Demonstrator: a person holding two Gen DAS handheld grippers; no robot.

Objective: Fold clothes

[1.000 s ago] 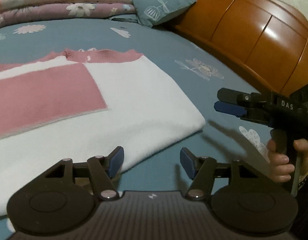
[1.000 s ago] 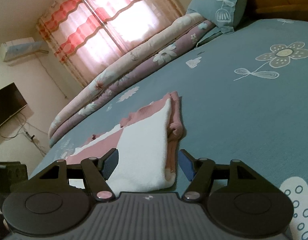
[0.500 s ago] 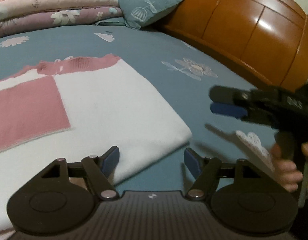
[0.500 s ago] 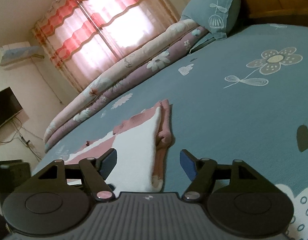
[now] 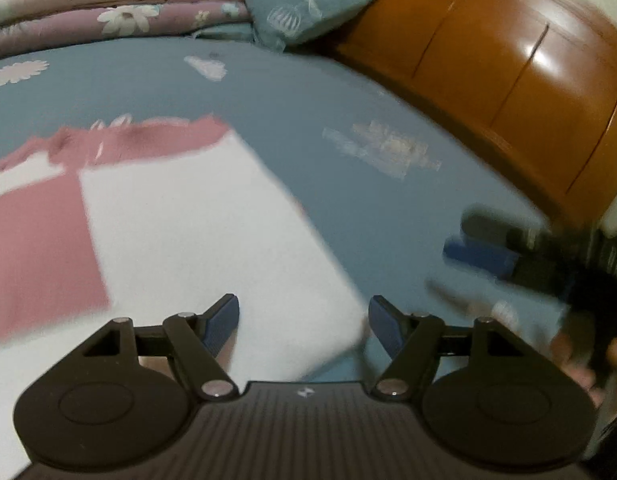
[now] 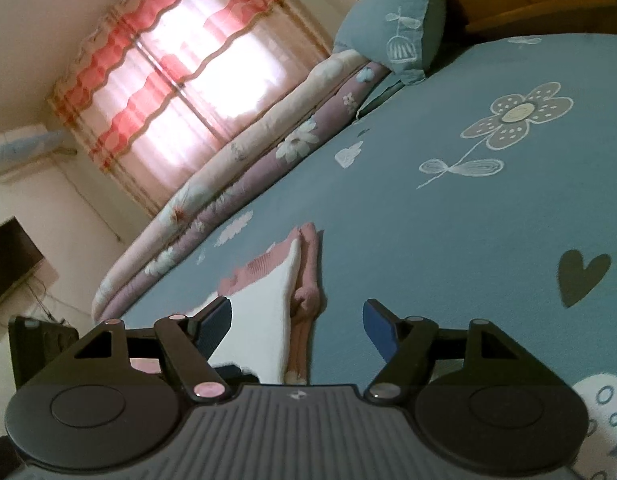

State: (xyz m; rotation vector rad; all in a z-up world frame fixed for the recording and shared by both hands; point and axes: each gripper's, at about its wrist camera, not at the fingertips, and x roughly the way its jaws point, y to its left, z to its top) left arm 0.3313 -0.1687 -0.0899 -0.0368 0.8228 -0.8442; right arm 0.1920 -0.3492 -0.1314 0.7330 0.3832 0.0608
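Bedroom: blue flowered bedsheet (image 5: 308,92) is lying under a folded pink-and-white sweater (image 5: 180,232) | left gripper (image 5: 303,322) is hovering at the sweater's white corner, fingers having just been spreading, pinching nothing | right gripper (image 6: 296,322) is hanging over the sweater's edge, fingers just widening, empty | wooden headboard (image 5: 508,60) is standing behind.

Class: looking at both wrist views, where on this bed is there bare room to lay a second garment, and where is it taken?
Bare sheet lies between the folded pink-and-white garment, the headboard and the pillow. The rolled quilt fills the far edge.
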